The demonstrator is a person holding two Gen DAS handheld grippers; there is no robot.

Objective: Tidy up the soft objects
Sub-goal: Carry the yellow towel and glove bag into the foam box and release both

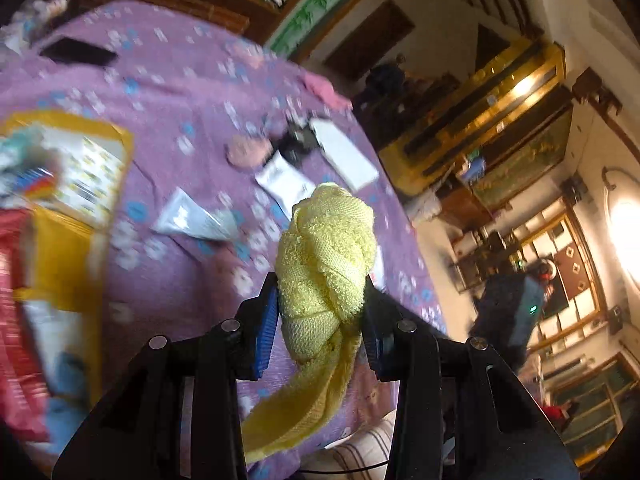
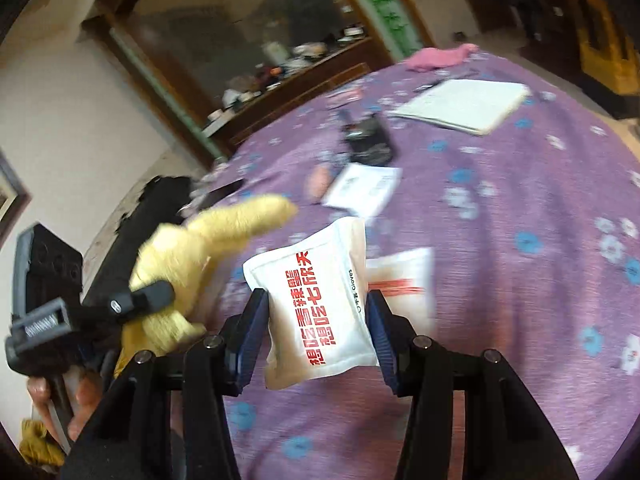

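A knotted yellow towel sits between the blue pads of my left gripper, which is shut on it; a loose tail hangs down below the knot. My right gripper is shut on a soft white packet with red characters, held above the purple flowered cloth. In the right wrist view the towel shows at the left with the left gripper's black body around it and a hand below. A second white packet lies on the cloth just behind the held one.
On the cloth lie a white notebook, a black device, a flat white sachet, a pink cloth, a pale tube, a pink soft lump and a dark phone. A yellow box of items stands at the left.
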